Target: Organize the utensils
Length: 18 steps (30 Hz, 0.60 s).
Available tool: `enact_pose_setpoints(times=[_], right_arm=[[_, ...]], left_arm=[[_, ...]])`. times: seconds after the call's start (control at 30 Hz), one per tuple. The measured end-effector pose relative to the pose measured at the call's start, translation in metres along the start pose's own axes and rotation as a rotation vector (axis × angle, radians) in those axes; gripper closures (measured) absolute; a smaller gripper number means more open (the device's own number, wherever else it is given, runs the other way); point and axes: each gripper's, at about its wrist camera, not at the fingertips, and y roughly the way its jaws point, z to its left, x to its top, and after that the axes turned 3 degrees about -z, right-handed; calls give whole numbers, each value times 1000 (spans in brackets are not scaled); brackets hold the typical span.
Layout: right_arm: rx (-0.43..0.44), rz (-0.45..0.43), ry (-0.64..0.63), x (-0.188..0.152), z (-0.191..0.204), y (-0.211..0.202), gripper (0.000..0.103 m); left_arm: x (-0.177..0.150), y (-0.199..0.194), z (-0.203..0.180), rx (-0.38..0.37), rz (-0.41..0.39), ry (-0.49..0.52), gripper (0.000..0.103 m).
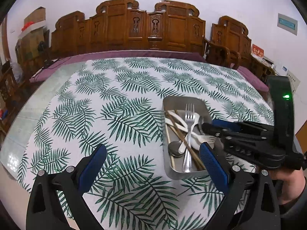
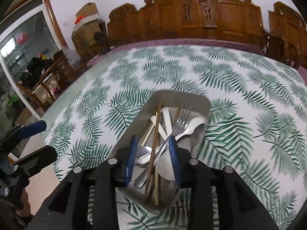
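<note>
Risk: the right gripper [image 2: 153,153] hangs low over the metal tray [image 1: 167,164]; lifting carelessly could snag the crossed fork [image 1: 189,132] and chopsticks [image 2: 153,149] and tip them out. Its jaws stand partly apart, empty. The left gripper [image 1: 151,164], jaws wide apart and empty, angles downward just left of the tray.

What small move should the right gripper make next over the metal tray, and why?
Probably lift the right gripper clear of the metal tray. Its jaws stand apart with nothing pinched, the metal fork and the other utensils already lie inside, and the tablecloth shows nothing else to collect.
</note>
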Motion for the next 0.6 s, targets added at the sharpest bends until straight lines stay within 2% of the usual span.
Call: enact_pose_setpoints(times=[0.1, 0.2, 0.33, 0.47, 0.57, 0.6], right_arm=[[-31, -36, -12, -2, -4, -28, 63], [-75, -80, -15, -7, -10, -63, 54], [-130, -132, -1, -19, -20, -109, 30], [-182, -176, 12, -33, -28, -150, 11], [-209, -220, 21, -42, -29, -178, 2], [-218, -238, 26, -46, -30, -192, 2]], left_arm=[[3, -18, -6, -8, -28, -1, 10], [6, -36, -16, -21, -60, -6, 8], [8, -55, -33, -21, -83, 18, 8], [6, -71, -53, -43, -93, 36, 8], [6, -86, -68, -64, -112, 48, 8], [6, -91, -73, -71, -121, 52, 8]])
